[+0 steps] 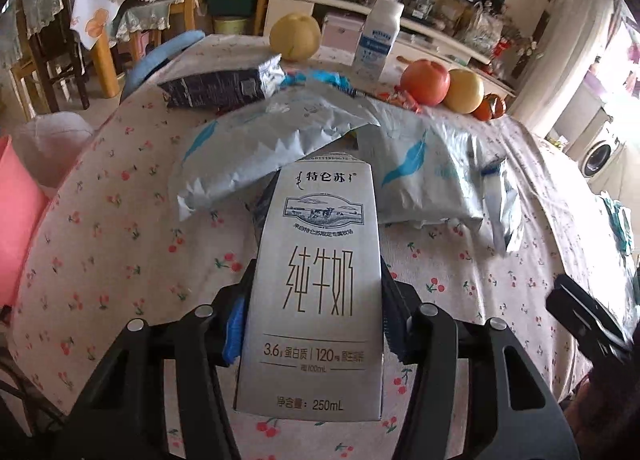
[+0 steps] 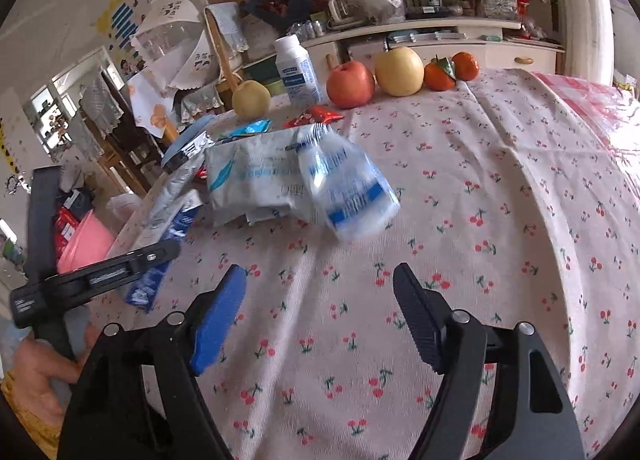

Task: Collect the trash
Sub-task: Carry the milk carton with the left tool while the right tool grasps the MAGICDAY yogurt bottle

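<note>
Left gripper clenched on milk carton, held above near table edge. Keep squeeze firm, carry level toward pink bin past left edge. Right gripper released, hovering over tablecloth.

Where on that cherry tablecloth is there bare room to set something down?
Bare cloth spreads around the open right gripper, from the clear plastic bag out to the right edge by the pink checked sheet. It is crowded around the silver mailer bags and along the far row of fruit, red apple included. The left gripper holds a milk carton.
</note>
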The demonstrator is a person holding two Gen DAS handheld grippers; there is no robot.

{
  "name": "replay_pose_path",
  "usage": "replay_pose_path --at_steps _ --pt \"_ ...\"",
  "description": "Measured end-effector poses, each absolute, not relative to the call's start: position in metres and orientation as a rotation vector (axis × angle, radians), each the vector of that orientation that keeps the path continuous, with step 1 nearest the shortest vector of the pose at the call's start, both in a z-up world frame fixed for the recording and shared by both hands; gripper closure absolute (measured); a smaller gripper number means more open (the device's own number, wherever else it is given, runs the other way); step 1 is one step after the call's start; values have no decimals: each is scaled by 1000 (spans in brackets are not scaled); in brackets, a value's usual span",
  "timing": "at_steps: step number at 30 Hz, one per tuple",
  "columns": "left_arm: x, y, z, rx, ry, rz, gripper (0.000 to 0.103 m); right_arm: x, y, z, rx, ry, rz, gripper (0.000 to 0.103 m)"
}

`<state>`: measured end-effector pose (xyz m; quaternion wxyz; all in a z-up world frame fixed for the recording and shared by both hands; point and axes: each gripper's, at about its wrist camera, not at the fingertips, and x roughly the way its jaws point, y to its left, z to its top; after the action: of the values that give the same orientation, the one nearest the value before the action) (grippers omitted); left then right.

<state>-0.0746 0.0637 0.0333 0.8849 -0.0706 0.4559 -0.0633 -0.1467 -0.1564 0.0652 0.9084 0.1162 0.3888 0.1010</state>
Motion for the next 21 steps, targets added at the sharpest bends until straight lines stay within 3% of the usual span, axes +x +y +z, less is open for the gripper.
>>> replay_pose_path --at_steps 2,6,19,20,21 --pt "-76 68 38 -152 932 -149 47 -136 -155 66 204 791 176 12" --pt "-80 77 50 -161 893 -181 47 -104 -154 58 136 808 142 9" --pt "-81 98 58 -205 837 -271 47 -35 -162 30 131 886 212 9" --pt "-79 100 57 -200 836 -269 47 -35 -165 30 141 886 208 10" --pt "-79 102 56 -197 836 -267 47 -36 -167 30 150 884 199 18"
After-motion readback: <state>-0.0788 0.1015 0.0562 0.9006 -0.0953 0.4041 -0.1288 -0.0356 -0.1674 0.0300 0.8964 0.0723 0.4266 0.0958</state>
